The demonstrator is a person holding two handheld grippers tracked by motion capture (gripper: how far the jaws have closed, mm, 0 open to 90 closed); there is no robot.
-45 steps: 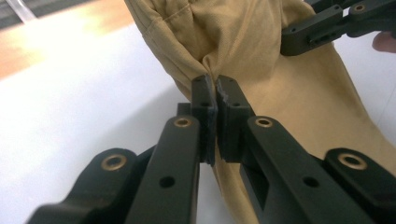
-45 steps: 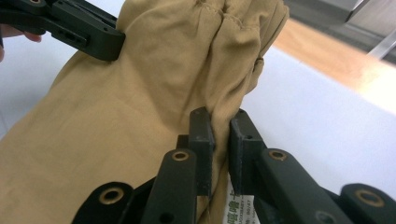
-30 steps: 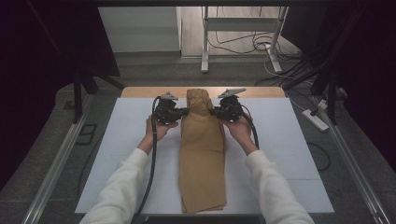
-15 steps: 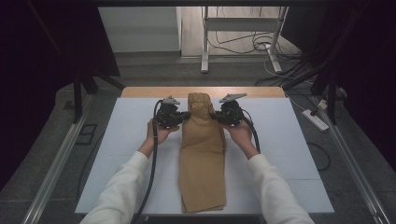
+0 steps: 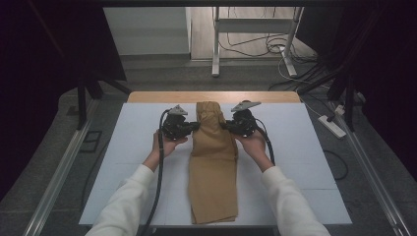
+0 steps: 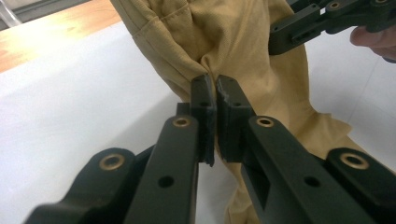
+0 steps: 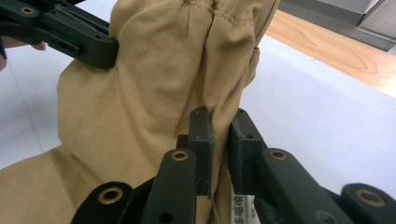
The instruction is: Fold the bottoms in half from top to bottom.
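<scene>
Pinching the tan trousers (image 5: 213,157) from both sides, my left gripper (image 6: 211,100) and right gripper (image 7: 219,128) are each closed on a cloth fold. Bunched fabric hides the far waistband where it meets the white surface (image 5: 133,142).

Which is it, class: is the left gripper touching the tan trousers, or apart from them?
Touching. In the left gripper view the left gripper has its jaws closed on a pinched fold at the edge of the tan trousers.

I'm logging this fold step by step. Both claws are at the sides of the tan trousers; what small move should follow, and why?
Probably lift both ends together and carry them toward the person. The left claw and right claw each pinch an edge of the folded tan cloth trousers near the far end, which already bunches up off the white table, while the near part lies flat.
</scene>
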